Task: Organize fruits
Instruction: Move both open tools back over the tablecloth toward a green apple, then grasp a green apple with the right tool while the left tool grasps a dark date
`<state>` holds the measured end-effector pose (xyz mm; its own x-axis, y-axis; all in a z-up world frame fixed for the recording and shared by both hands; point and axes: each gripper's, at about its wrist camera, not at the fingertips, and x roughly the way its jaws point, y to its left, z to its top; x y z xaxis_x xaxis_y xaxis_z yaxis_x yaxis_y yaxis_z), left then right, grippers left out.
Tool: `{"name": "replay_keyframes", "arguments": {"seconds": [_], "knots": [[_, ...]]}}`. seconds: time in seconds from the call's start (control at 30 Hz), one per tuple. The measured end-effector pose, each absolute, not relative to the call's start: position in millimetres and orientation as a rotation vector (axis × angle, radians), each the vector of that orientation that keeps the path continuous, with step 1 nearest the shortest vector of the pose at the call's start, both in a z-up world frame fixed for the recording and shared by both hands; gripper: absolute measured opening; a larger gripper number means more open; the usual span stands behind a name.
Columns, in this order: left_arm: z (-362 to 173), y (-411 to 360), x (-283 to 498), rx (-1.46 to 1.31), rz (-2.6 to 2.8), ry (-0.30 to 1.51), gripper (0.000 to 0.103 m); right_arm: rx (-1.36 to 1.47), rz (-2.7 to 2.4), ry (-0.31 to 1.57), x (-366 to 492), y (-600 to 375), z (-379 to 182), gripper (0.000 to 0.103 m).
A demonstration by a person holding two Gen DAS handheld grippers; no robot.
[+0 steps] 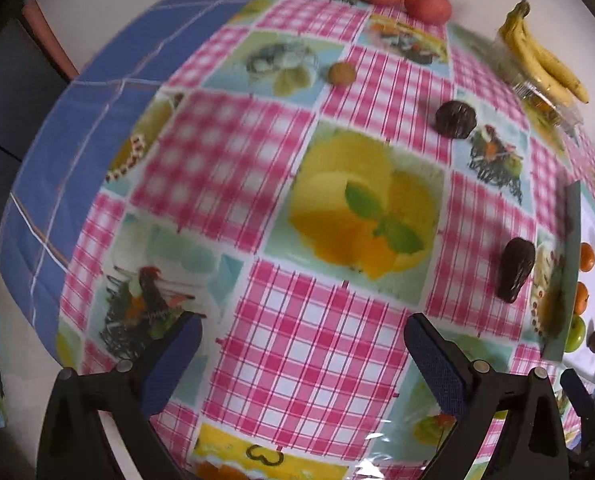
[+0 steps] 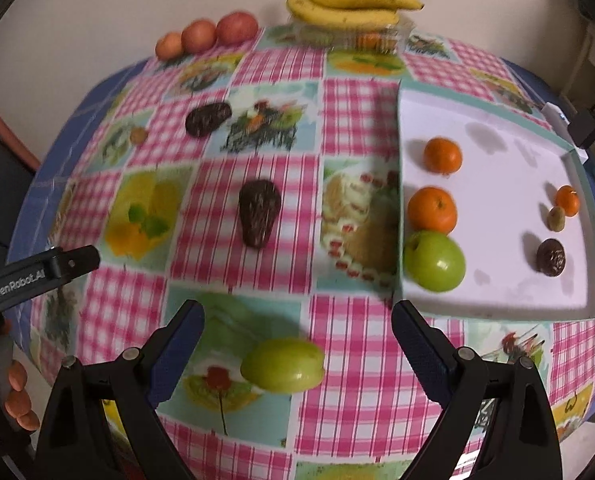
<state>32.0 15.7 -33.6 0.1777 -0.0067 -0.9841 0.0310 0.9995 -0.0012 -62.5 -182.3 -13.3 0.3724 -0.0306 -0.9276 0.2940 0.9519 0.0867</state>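
Green apple [image 2: 283, 365] sat right between the right tongs [image 2: 297, 336].
Both tongs spread, empty; apple's long side lay L-R; left tongs [image 1: 303, 340] far off.

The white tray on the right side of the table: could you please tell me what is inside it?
The white tray holds two oranges, a green apple, a small orange, a small brownish fruit and a dark fruit. Nothing appears covered.
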Motion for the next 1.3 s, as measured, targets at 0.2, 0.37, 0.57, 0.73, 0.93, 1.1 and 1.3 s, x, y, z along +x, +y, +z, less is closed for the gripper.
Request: {"name": "replay_keyframes", "arguments": {"seconds": [0.2, 0.37, 0.57, 0.73, 0.93, 1.1, 1.3], "knots": [[-37.7, 11.6, 27.3, 0.058, -0.029, 1.405, 0.102, 0.209, -0.206, 1.241, -62.2, -177.2, -24.3, 0.095], [-44.7, 0.2, 26.3, 0.096, -0.051, 1.429, 0.102, 0.173, -0.190, 1.307, -60.8, -169.7, -36.3, 0.087], [-51.7, -6.9, 24.1, 0.115, -0.050, 1.453, 0.102, 0.163, -0.177, 1.362, -63.0, -166.7, -47.9, 0.076], [-54.9, -6.4, 22.7, 0.106, -0.052, 1.467, 0.102, 0.139, -0.166, 1.377, -65.0, -161.6, -52.4, 0.062], [-55.7, -0.1, 26.3, 0.088, -0.054, 1.470, 0.102, 0.121, -0.154, 1.386, -66.6, -159.2, -52.4, 0.060], [-51.5, 5.5, 27.5, 0.063, -0.063, 1.465, 0.102, 0.113, -0.151, 1.391, -63.9, -152.3, -55.8, 0.057], [-39.2, 12.7, 30.5, 0.000, -0.069, 1.428, 0.102, 0.129, -0.126, 1.362, -66.7, -155.4, -52.1, 0.057]]}}
